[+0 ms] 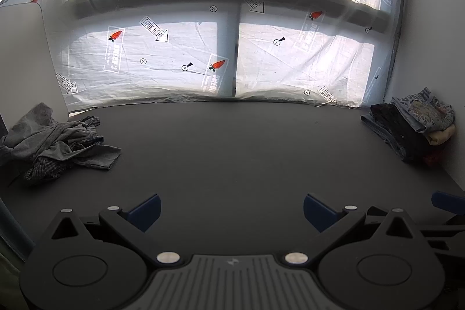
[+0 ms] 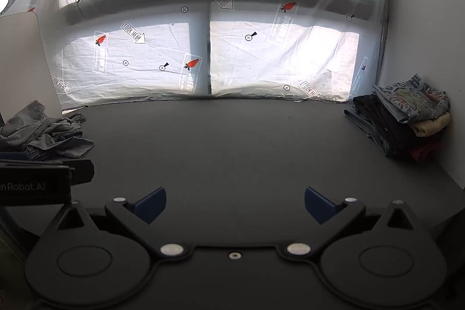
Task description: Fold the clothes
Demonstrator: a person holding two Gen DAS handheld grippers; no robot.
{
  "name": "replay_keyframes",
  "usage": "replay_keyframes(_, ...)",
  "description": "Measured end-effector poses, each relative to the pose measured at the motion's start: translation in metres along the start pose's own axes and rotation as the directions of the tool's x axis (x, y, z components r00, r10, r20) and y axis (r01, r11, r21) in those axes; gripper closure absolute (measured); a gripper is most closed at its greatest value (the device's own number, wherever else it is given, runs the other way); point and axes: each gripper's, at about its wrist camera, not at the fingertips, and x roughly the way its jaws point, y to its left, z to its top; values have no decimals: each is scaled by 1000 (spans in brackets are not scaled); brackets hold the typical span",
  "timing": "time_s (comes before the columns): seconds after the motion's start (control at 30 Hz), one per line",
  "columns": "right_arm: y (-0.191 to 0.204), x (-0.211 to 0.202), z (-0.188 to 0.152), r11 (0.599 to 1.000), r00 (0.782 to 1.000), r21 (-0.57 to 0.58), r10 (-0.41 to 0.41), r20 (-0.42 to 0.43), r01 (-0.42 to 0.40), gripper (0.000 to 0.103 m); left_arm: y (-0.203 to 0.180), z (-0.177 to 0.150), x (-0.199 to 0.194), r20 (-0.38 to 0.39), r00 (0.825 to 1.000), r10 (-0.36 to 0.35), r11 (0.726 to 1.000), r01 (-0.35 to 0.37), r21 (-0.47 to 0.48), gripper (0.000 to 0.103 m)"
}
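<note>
Both the left gripper [image 1: 231,212] and the right gripper [image 2: 235,205] hover with jaws spread wide and empty over the dark table [image 1: 232,153]. A crumpled pile of unfolded clothes [image 1: 58,138] lies at its far left, a folded stack [image 1: 412,127] at its far right. The backlit sheet [image 1: 180,54] behind carries carrots and "LOOK HERE" arrows; the left gripper's body, seen from the right wrist, reads "nRobot.AI".
</note>
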Motion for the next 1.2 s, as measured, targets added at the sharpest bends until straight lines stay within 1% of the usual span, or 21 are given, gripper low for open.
replay_keyframes(0.23, -5, 5, -1, 1000, 1000, 6, -10, -9, 10, 0, -3, -1, 6, -20, 1000, -10, 1000, 10, -6, 0)
replay_keyframes(0.43, -20, 19, 3, 1000, 1000, 14, -18, -11, 18, 0, -13, 6, 30, -63, 998, -2, 1000, 1, -19, 0)
replay_keyframes(0.6, -44, 50, 14, 998, 999, 46, -41, -27, 42, 0, -26, 18, 60, -94, 996, 6, 1000, -8, -25, 0)
replay_keyframes(0.67, -57, 66, 21, 997, 998, 62, -45, -34, 47, 0, -29, 25, 74, -103, 995, 14, 999, -18, -45, 0)
replay_keyframes(0.73, -68, 84, 30, 997, 998, 67, -48, -39, 50, 0, -30, 34, 90, -121, 992, 30, 995, -41, -91, 0)
replay_keyframes(0.9, -95, 124, 57, 996, 998, 87, -6, -58, 11, 0, -35, 55, 130, -171, 983, 63, 975, -98, -202, 0)
replay_keyframes(1.0, -109, 150, 69, 995, 998, 96, 28, -55, -22, 0, -38, 63, 152, -193, 980, 45, 963, -94, -254, 0)
replay_keyframes(1.03, -111, 160, 70, 995, 997, 97, 42, -68, -35, 0, -38, 65, 158, -201, 979, 42, 958, -97, -271, 0)
replay_keyframes(1.07, -112, 170, 72, 994, 995, 95, 55, -85, -46, 0, -34, 65, 162, -212, 976, 55, 951, -116, -288, 0)
replay_keyframes(1.13, -109, 192, 73, 997, 987, 59, 63, -145, -55, 0, -28, 64, 169, -235, 969, 79, 935, -154, -320, 0)
replay_keyframes(1.2, -102, 207, 75, 998, 985, 28, 58, -162, -54, 0, -17, 64, 177, -258, 962, 94, 915, -186, -358, 0)
